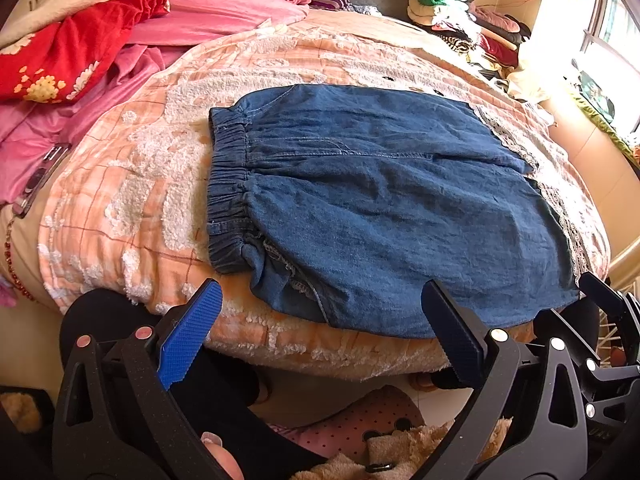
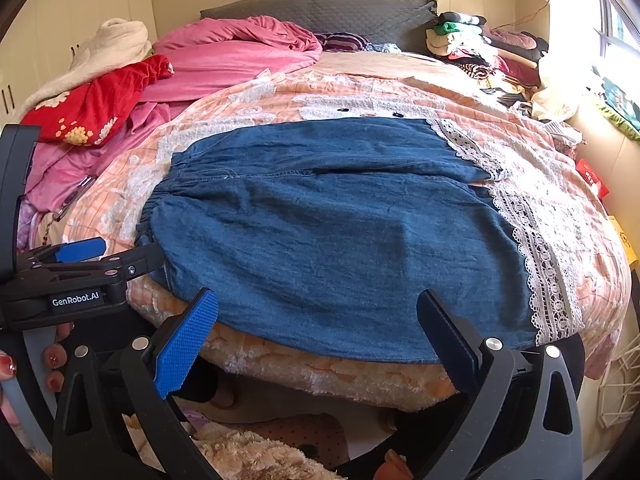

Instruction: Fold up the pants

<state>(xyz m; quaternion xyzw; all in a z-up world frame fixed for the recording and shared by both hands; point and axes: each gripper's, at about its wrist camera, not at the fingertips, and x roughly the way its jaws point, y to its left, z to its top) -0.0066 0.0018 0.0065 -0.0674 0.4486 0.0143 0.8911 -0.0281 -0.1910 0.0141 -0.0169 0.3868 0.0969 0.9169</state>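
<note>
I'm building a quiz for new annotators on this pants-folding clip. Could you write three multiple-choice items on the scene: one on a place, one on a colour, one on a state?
1. Where is the elastic waistband of the denim pants?
A. At the left end
B. At the right end
C. Hanging off the bed's near edge

2. What colour is the lace trim at the hems?
A. Red
B. White
C. Black

3. How does the right claw stand?
A. Shut on the pants
B. Shut on the lace
C. Open, holding nothing

Answers:
1 A: the gathered waistband lies at the pants' left end in both views.
2 B: the trim on the right side is white against the blue denim.
3 C: its fingers are spread wide at the bed's near edge, with no cloth between them; the left claw is likewise open.
</note>
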